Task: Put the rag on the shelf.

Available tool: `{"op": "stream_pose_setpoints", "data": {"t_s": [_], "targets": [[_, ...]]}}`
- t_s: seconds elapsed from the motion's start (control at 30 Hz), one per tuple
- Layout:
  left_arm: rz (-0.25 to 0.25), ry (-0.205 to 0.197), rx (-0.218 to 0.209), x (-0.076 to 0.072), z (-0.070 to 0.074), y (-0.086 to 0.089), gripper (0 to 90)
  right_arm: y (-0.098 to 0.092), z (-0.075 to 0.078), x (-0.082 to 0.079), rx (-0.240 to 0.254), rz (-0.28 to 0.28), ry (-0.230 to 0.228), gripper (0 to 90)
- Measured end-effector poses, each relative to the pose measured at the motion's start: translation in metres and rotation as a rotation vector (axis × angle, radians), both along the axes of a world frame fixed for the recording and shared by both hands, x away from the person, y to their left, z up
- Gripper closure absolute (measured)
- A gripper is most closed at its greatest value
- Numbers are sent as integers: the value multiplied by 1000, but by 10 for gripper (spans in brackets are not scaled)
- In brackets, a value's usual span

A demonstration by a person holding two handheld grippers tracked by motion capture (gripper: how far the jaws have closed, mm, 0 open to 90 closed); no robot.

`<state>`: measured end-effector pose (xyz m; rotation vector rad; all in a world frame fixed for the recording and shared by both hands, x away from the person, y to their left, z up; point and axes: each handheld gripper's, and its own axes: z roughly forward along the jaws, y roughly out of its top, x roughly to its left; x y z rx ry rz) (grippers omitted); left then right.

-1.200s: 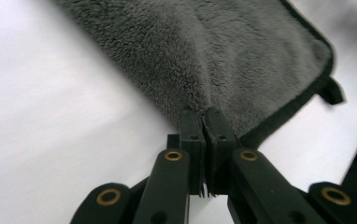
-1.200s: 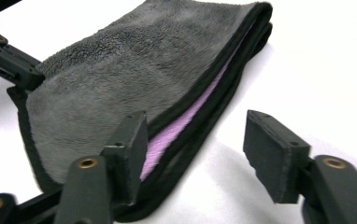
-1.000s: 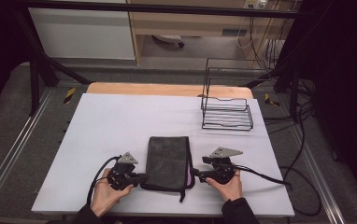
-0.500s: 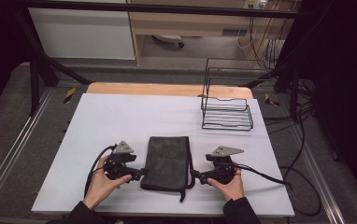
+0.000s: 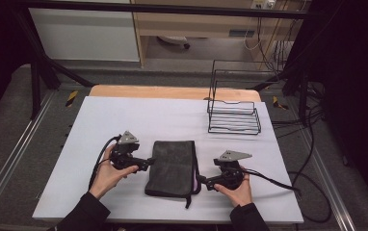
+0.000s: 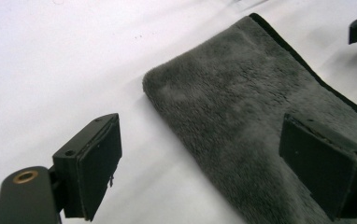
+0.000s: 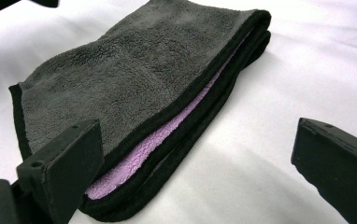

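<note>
Left gripper (image 5: 149,162) seen at towel's left edge, jaws just opened wide, nothing gripped. Right gripper (image 5: 200,180) placed at towel's right edge, jaws just opened wide, nothing gripped. Folded grey towel (image 5: 173,167), purple inner layer shown along black hem, laid flat on white table (image 5: 124,115) between grippers. Wire rack (image 5: 233,113) stood well apart.

A robotics lab's recording bench: a white-topped table (image 5: 124,115) stands inside a black metal frame (image 5: 37,67) on grey carpeted floor (image 5: 8,134), with bundles of cables (image 5: 312,144) trailing along its right side, a power strip (image 5: 261,5) fixed above, and plain cabinets (image 5: 85,33) behind.
</note>
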<state>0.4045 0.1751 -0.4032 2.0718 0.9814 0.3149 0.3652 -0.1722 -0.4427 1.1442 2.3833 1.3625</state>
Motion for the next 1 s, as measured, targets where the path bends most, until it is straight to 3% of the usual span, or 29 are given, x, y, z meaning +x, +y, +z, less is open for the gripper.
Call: {"op": "stream_pose_setpoints", "data": {"t_s": [0.27, 0.67, 0.8, 1.0], "targets": [[31, 12, 29, 23, 1, -8, 144, 0, -1, -1, 0, 0, 7, 29], [82, 27, -5, 50, -8, -19, 215, 1, -2, -1, -4, 3, 8, 26], [115, 53, 4, 58, -16, -21, 258, 1, -2, -1, -6, 2, 9, 25], [142, 109, 14, 66, -27, -20, 410, 1, -2, -1, -7, 1, 13, 27]]}}
